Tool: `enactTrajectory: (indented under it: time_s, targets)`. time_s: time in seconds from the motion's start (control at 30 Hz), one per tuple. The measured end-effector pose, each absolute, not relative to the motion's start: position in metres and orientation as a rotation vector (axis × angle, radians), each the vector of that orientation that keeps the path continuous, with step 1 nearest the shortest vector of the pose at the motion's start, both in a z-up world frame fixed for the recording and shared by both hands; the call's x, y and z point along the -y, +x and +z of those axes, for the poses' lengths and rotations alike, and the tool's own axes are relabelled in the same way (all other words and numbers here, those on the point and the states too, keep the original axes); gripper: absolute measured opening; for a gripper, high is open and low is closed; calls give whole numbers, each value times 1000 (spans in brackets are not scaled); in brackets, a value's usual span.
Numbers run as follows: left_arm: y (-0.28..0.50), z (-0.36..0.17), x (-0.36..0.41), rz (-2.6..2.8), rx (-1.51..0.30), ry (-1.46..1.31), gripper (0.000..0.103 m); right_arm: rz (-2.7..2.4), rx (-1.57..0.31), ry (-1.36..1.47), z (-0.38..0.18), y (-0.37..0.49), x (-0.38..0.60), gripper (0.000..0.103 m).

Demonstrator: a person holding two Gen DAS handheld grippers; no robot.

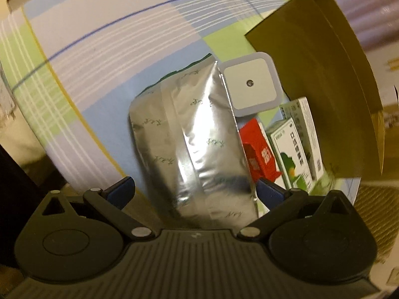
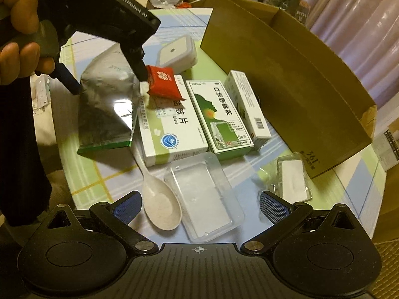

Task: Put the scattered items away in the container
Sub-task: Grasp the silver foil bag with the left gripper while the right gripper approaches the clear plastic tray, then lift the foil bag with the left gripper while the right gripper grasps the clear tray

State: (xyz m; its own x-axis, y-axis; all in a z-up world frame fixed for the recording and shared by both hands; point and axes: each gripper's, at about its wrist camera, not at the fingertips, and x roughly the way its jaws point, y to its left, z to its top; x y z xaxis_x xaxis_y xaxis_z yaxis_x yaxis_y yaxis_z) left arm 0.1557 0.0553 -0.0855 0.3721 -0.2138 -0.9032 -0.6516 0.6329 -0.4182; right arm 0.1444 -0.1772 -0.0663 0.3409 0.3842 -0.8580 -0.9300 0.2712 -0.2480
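A silver foil pouch [image 1: 194, 139] lies on the table and fills the space between the wide-open fingers of my left gripper [image 1: 195, 190]. In the right wrist view the left gripper [image 2: 109, 82] straddles the pouch [image 2: 107, 109] with one finger on each side. A red packet [image 2: 163, 82] lies beside it on a white medicine box [image 2: 172, 129]. The cardboard box [image 2: 286, 82] stands open on the right. My right gripper [image 2: 199, 206] is open and empty above a beige spoon [image 2: 159, 204] and a clear plastic tray [image 2: 207, 199].
A white square night light [image 2: 177, 49], a green-and-white spray box [image 2: 219, 114], a narrow white box [image 2: 247, 104] and a small clear pack [image 2: 294, 177] lie on the checked tablecloth [image 2: 99, 174]. Clutter stands beyond the table's far edge.
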Motion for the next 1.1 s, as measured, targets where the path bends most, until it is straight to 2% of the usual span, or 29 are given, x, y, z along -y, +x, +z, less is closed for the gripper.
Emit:
enactTrajectory:
  time_s: [0.1,0.2,0.27,0.43,0.77,0.8,0.83,0.87,1.0,1.1]
  targets:
    - [159,-88,-56,366,-1194,-918,100,1031,-786,-887,-72,150,177,103]
    - [162,-87,-54,359,-1201,-907,89,1058,-811,-904,-77,156,177,103]
    - [164,-85,-51,338,-1211,-875,87,1075,-816,-928,-79,160,177,103]
    - [169,-76,-43,248,-1218,-716,72,1096,-824,-946,-79,168,179,103]
    - [181,-65,-28,-15,-1247,-264,72,1145,-819,-917,-66,177,174,103]
    - [182,-64,-26,-27,-1238,-217,72,1147,-819,-920,-65,177,172,101]
    - [181,-62,-26,-37,-1231,-182,72,1151,-826,-924,-66,177,170,83]
    - [181,-62,-26,-44,-1222,-155,72,1154,-843,-928,-67,179,168,74]
    - [180,-62,-29,-85,-1211,-74,72,1151,-858,-947,-73,180,166,74]
    - [179,-65,-34,-100,-1214,-60,79,1151,-866,-950,-76,182,164,74]
